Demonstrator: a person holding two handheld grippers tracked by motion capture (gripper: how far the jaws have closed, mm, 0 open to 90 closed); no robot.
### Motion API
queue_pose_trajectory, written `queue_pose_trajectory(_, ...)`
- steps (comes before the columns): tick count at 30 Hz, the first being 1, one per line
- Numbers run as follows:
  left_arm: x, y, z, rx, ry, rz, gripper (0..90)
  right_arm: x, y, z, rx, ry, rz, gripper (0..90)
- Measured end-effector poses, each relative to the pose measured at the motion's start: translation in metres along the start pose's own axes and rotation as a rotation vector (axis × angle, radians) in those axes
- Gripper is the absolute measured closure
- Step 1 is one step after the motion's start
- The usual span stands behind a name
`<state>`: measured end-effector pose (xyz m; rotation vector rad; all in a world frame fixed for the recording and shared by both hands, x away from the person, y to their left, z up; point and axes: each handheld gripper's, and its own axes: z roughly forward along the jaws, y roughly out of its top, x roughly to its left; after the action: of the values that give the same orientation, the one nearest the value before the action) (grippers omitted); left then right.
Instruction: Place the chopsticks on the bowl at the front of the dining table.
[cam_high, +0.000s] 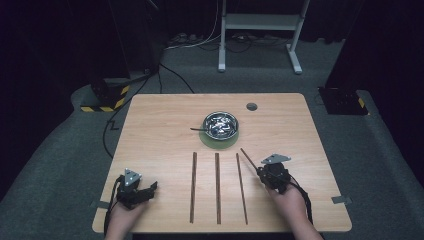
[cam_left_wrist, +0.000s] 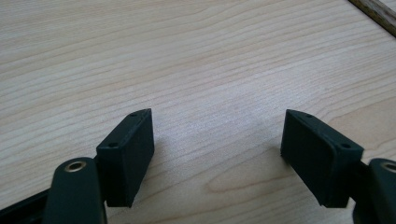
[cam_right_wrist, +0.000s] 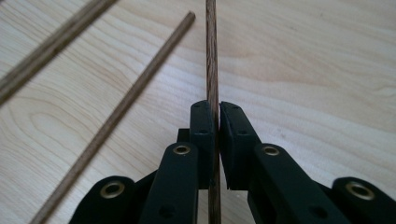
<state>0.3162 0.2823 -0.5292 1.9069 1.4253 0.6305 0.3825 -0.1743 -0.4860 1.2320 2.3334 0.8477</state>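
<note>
across the middle of the scene lies the wooden table, pale and square-ish, on a grey carpeted floor. toward its far centre sits a steel bowl on a round green mat, with a dark utensil handle sticking out over the bowl's left rim. nearer, three wooden sticks lie flat and roughly parallel, running near to far, well apart from each other. at the near right, the right gripper is clamped tight on a fourth stick, which slants away to the far left toward the mat; in the right gripper view that stick runs straight up between the two pressed pads, with two of the lying sticks to its left. at the near left corner, the left gripper rests low over bare wood, its jaws spread wide with nothing between them, as the left gripper view confirms.
</note>
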Motion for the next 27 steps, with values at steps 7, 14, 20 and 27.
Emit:
queue_pose_trajectory(7,0.000,0.000,0.000,0.000,0.001,0.005,25.9,0.006,0.017,-0.010,-0.034,0.009,-0.007,83.8)
queue_pose_trajectory(14,0.000,0.000,0.000,-0.005,0.000,-0.002,25.8,0.012,0.040,-0.010,-0.058,0.001,-0.003,83.8)
queue_pose_trajectory(20,0.000,0.000,0.000,-0.005,-0.004,0.000,25.9,0.016,0.060,-0.002,-0.069,0.003,0.001,83.8)
queue_pose_trajectory(27,0.000,0.000,0.000,-0.005,-0.007,0.001,26.0,0.022,0.088,0.011,-0.071,-0.018,-0.012,83.9)
